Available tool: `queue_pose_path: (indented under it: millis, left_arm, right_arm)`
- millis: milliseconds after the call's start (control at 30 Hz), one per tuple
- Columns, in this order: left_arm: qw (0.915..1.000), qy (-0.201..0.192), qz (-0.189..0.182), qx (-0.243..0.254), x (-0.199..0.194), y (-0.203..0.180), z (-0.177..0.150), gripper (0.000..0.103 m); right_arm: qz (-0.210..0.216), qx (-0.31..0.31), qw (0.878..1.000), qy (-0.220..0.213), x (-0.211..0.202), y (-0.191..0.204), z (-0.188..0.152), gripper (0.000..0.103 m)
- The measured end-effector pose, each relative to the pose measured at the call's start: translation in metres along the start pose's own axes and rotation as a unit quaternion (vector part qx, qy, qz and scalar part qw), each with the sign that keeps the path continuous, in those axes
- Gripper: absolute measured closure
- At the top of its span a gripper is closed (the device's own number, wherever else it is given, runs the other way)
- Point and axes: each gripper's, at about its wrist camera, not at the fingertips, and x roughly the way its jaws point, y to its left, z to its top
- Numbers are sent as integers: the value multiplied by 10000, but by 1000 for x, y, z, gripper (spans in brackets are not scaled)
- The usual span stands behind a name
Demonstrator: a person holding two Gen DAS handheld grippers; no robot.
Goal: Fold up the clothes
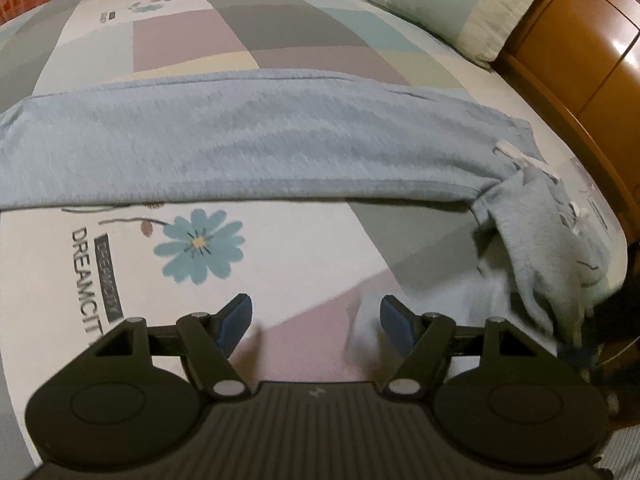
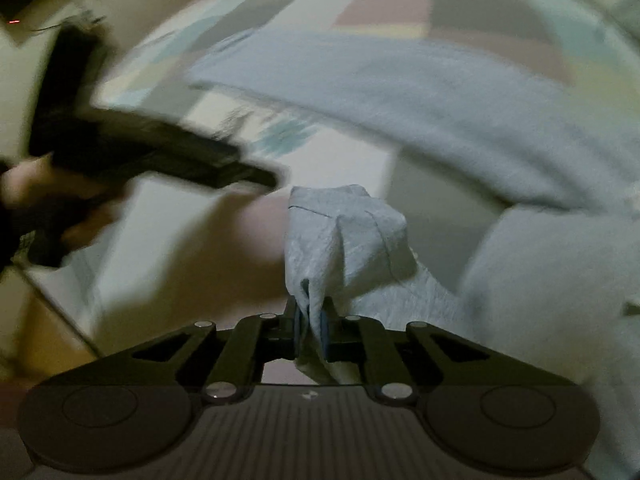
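My right gripper [image 2: 310, 326] is clamped on a bunched fold of the grey trousers [image 1: 240, 140]. My left gripper [image 1: 316, 320] hangs over the bedsheet [image 1: 304, 248], fingers apart and empty.

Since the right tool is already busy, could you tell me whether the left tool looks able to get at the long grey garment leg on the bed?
Probably yes: the left tool is open and empty, with only bare bedsheet before the garment leg.
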Motion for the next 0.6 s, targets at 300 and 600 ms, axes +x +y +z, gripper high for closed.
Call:
queue_pose_path:
  millis: [300,600]
  left_arm:
    - [9998,120,127,-66,-4,-5,-14,32]
    - [9998,83,132,-96,-9,-9,-15,32]
  right_arm:
    - [970,25,9940,496,20,25,-7,76]
    - [-390,941,9948,75,-44,-47,-18,62]
